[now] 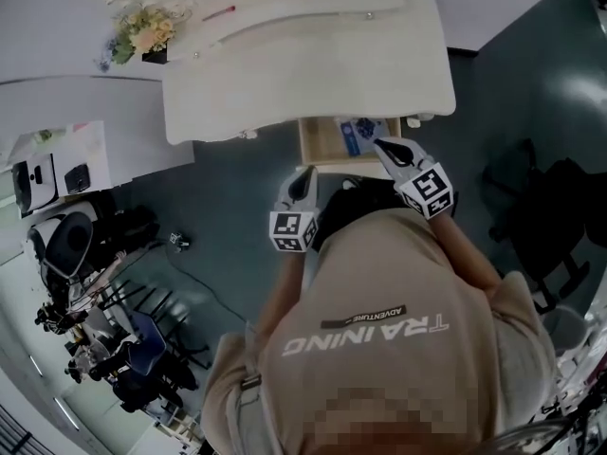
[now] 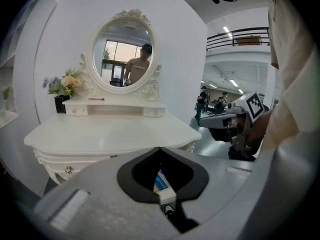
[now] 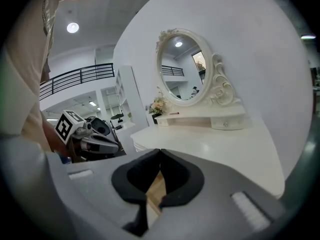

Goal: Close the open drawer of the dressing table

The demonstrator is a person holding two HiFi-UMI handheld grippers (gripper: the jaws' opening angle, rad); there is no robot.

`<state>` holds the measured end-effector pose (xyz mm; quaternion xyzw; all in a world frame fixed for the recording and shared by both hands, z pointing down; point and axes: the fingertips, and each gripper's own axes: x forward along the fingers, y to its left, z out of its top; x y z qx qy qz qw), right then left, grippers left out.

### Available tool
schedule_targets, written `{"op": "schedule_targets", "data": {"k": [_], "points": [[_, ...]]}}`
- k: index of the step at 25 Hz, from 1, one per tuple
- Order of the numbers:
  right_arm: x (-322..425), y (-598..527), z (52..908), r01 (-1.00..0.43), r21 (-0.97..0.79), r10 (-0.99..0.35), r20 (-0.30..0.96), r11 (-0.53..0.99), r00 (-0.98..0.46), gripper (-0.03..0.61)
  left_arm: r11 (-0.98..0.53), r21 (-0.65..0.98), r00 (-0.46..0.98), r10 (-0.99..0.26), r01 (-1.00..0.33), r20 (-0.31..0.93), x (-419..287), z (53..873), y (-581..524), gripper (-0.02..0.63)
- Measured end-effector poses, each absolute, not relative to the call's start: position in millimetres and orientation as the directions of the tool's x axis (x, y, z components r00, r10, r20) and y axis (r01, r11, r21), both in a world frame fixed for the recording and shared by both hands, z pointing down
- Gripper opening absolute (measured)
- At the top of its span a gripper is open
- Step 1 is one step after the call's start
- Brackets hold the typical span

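Seen from above, a white dressing table (image 1: 313,64) with a smooth, glossy top and a curved, scalloped front edge stands against a pale wall. One drawer (image 1: 321,146) juts out from under the front of the top, right of its middle. It is an open rectangular tray of pale raw wood, with a blue-and-white box (image 1: 360,133) lying inside.

A person in a beige T-shirt (image 1: 398,349) stands before it with a grey plastic tool in each hand. The left gripper (image 1: 305,174) points at the drawer's front left corner, just short of it. The right gripper (image 1: 382,144) reaches over the drawer's front right corner; whether it touches cannot be told.

In the left gripper view, the left gripper (image 2: 160,149) has its black padded jaws closed tip to tip, with nothing held. The drawer edge and the box show through the rounded gap behind the tips. In the right gripper view, the right gripper (image 3: 160,150) is likewise pinched together and empty, with bare wood visible beyond.

An oval mirror (image 2: 123,51) in a carved white frame rises at the back. A small bunch of flowers (image 1: 142,31) sits at the left end.
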<state>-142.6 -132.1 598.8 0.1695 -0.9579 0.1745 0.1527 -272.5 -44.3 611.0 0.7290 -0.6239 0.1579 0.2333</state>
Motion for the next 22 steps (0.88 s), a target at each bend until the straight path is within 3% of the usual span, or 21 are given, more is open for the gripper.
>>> {"op": "schedule_targets", "data": {"k": [8, 13, 22], "points": [[-148, -122, 597, -0.499, -0.286, -0.361, 0.420, 0.818, -0.833, 0.005, -0.267, 0.219, 0.345, -0.776, -0.938, 0.528, -268, 626, -43, 0.008], [-131, -114, 606, -0.559, -0.268, -0.396, 0.478, 0.785, -0.784, 0.005, -0.367, 0.315, 0.483, -0.626, -0.875, 0.612, -247, 691, -38, 0.008], [-118, -109, 636, -0.618, -0.287, -0.414, 0.533, 0.732, -0.738, 0.005, -0.428, 0.424, 0.587, -0.392, -0.798, 0.708, -218, 764, -7, 0.008]]}}
